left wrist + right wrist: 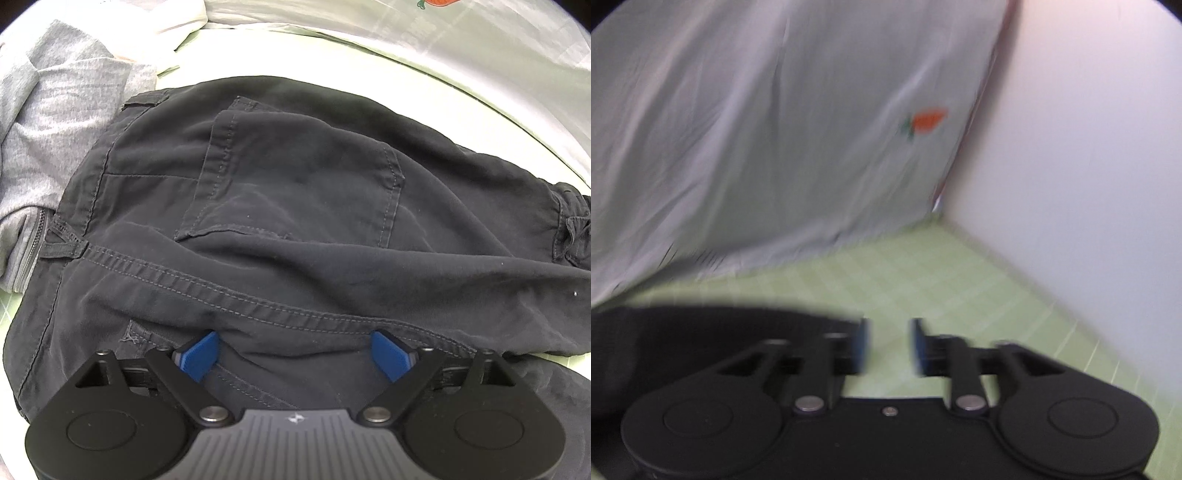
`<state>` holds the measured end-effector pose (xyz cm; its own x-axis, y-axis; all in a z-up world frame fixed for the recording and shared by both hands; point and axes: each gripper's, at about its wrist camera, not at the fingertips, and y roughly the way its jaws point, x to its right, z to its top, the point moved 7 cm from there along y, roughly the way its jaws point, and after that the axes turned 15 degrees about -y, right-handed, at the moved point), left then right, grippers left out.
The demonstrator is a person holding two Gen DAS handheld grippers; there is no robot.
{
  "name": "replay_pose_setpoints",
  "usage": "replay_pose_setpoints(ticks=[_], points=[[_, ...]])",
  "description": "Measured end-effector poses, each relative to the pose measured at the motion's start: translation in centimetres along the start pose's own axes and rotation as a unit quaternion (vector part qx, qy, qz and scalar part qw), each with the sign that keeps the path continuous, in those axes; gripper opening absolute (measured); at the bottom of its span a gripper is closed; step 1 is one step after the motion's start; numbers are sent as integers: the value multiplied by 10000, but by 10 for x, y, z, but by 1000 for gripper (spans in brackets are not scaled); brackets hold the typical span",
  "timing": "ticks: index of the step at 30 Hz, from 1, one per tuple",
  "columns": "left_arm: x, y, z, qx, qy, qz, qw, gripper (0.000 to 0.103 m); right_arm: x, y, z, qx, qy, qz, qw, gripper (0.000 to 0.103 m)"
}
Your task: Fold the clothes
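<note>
- The dark trousers (pixel 295 206) lie spread across the pale green checked surface (pixel 7 302), filling most of the left wrist view, with a patch pocket (pixel 295 181) facing up.
- The left hand-held gripper (pixel 295 350) sits low over the near edge of the trousers, its blue pads (pixel 199 354) spread wide; a stitched fold of the cloth lies across and just ahead of the tips, and cloth lies between and under them, but the pads do not pinch it.
- A grey garment (pixel 55 122) lies at the left, its edge touching the trousers, with a zip (pixel 31 251) showing along its near side.
- The right hand-held gripper (pixel 890 343) is held over bare surface (pixel 960 295), its fingers apart with a clear gap and nothing between them; this view is blurred.
- In the right wrist view the trousers (pixel 701 332) show as a dark mass just left of the left finger; whether they touch it I cannot tell.
- A pale grey sheet (pixel 757 147) with a carrot print (pixel 927 120) hangs behind the surface, beside a white wall (pixel 1089 166).
</note>
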<state>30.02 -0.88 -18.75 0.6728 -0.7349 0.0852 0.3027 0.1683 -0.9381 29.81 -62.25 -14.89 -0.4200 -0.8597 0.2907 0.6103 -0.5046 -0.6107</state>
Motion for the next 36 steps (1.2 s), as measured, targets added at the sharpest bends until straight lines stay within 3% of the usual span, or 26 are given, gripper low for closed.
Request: replay_pose_setpoints(ticks=[6, 9, 11, 13, 15, 17, 18, 20, 23, 25, 28, 31, 36], points=[[1, 2, 1, -5, -13, 39, 10000, 92, -36, -12, -64, -1033, 819, 1052, 9857, 48], [2, 2, 2, -7, -6, 39, 10000, 92, -49, -20, -75, -1084, 980, 1215, 9818, 61], [0, 4, 5, -7, 0, 37, 10000, 92, -59, -23, -74, -1111, 695, 1220, 9838, 62], [0, 4, 5, 8, 9, 32, 10000, 93, -63, -24, -73, -1066, 508, 1205, 9857, 56], [-1, 5, 5, 38, 11, 22, 10000, 95, -67, -27, -70, -952, 306, 1337, 9860, 25], [-3, 6, 5, 64, 13, 15, 10000, 95, -67, -28, -65, -883, 117, 1561, 9837, 15], [-3, 6, 5, 66, 15, 15, 10000, 95, -67, -28, -63, -850, 23, 1674, 9822, 4], [-3, 7, 6, 55, 19, 16, 10000, 96, -58, -32, -51, -638, -10, 1835, 9810, 3], [-2, 7, 7, 51, 30, 12, 10000, 96, -35, -36, -21, -160, -79, 1572, 9874, 3], [-2, 8, 8, 53, 37, 8, 10000, 96, -17, -39, 3, 144, -64, 1164, 9931, 2], [-1, 9, 9, 44, 47, 6, 10000, 96, 7, -41, 40, 646, -270, 435, 9966, 2], [0, 10, 10, 45, 59, 2, 10000, 96, 26, -41, 71, 1081, -731, -467, 9904, 2], [0, 11, 13, 49, 72, -6, 10000, 96, 49, -21, 87, 1038, -797, -944, 9869, 1]])
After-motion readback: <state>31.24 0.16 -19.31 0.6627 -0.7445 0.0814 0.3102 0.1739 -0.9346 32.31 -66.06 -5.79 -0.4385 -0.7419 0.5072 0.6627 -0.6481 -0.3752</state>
